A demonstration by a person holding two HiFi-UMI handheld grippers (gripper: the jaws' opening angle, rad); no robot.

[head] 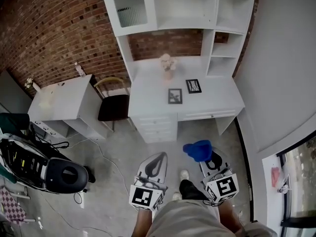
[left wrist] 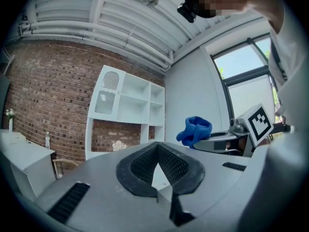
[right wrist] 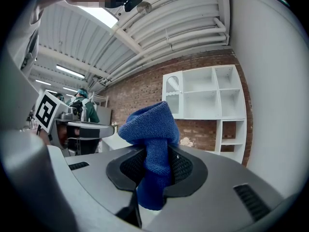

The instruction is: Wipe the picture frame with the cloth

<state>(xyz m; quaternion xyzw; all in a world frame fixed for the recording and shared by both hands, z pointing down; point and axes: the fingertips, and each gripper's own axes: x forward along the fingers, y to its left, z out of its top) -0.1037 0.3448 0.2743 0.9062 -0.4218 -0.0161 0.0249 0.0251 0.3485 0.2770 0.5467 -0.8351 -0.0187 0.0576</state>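
The right tongs point(right wrist: 155, 154) are clamped on the cloth point(right wrist: 147, 124), ready for wiping. The left tongs point(left wrist: 158, 151) are closed and empty, probably free to steady things. The frame point(head: 175, 96) stands on the tabletop point(head: 217, 95), well apart.

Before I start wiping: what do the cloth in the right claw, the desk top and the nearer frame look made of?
Cloth: blue knitted or microfibre fabric, matte; its ribbed weave shows where the right claw pinches it. Desk top: smooth white, likely painted wood or laminate; no grain visible. Nearer frame: dark, thin-edged; too small to tell wood from plastic.
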